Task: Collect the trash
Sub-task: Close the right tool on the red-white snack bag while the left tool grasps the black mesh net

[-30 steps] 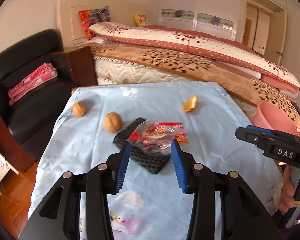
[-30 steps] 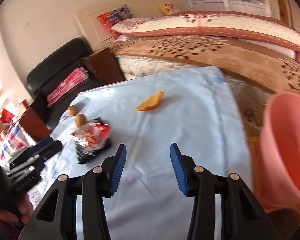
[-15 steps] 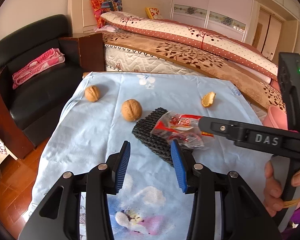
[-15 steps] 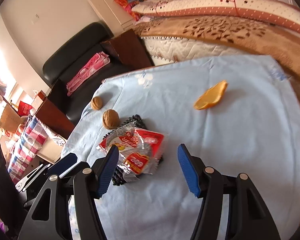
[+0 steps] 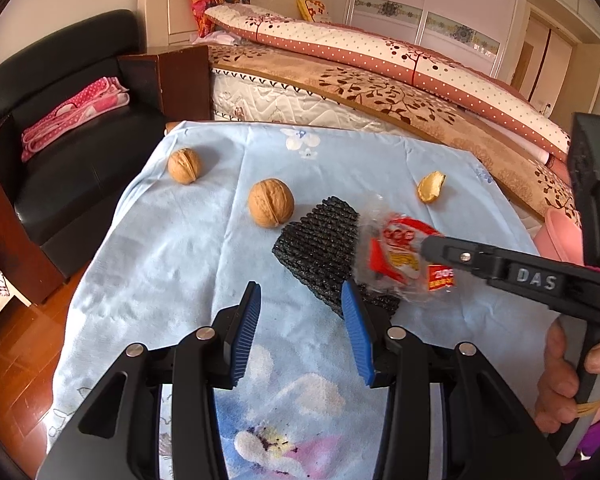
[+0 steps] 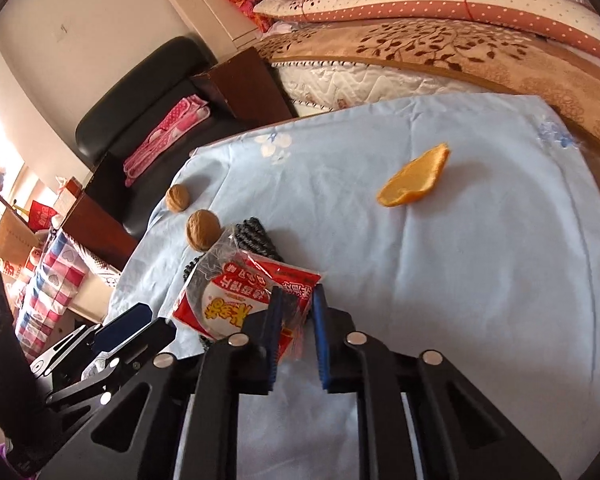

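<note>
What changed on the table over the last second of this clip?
The right tool swung left from bare cloth to the snack wrapper and closed on its edge; it was open before. The left tool stayed open. Both walnuts, the orange peel and the black mesh pad kept their places.

A light blue cloth (image 5: 172, 264), matt and softly creased with a printed flower pattern, covers the worktop. The wrapper (image 6: 236, 300) is thin crinkled plastic film, glossy, clear in part and printed red and white. Under it lies a black mat (image 5: 320, 240) with a coarse, ribbed, knit-like surface. The two walnuts (image 5: 271, 202) (image 5: 184, 165) have dull, wrinkled tan shells. The orange peel (image 6: 414, 178) looks smooth and waxy. The left gripper (image 5: 300, 330) and right gripper (image 6: 296, 320) are matt black plastic with ridged blue pads (image 5: 246, 334) and shiny metal pins. The armchair (image 5: 64, 92) is glossy black leather; the floor (image 5: 8, 360) is polished reddish wood.
</note>
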Tool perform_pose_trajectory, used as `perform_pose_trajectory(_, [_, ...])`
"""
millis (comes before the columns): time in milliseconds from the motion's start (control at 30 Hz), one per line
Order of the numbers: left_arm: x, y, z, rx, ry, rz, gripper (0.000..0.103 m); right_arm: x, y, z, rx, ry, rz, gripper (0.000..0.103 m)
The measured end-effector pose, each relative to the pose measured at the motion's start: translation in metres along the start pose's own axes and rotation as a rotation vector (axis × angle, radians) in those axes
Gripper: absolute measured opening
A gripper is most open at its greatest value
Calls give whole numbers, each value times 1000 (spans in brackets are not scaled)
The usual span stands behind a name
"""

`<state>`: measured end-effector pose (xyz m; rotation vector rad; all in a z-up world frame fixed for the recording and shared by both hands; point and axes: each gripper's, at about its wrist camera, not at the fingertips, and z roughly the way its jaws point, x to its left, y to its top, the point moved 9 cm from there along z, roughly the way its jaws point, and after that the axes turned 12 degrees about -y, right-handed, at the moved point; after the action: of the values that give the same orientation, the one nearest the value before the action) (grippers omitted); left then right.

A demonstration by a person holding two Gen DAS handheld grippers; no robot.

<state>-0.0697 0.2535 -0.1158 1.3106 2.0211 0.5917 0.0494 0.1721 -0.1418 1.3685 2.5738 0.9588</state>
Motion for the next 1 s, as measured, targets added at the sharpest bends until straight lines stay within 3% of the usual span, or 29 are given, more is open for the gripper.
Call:
perform_pose_trajectory(433, [2,1,35,101,-23,-155,42,-59,10,-37,-92,-84,99,11])
perform_pose_trajectory(800, [-19,5,46,98,55,-68,42,-86,-2,-45,-96,-112,140,11])
perform_pose_trajectory(933, [-30,5,49,97,51,-29,42,-94,-6,-49,-98,-117,158,11])
perform_pose_trajectory(1000, [-37,5,49,92,43,-11,31,-98,-7,-51,-101,-119,165,11])
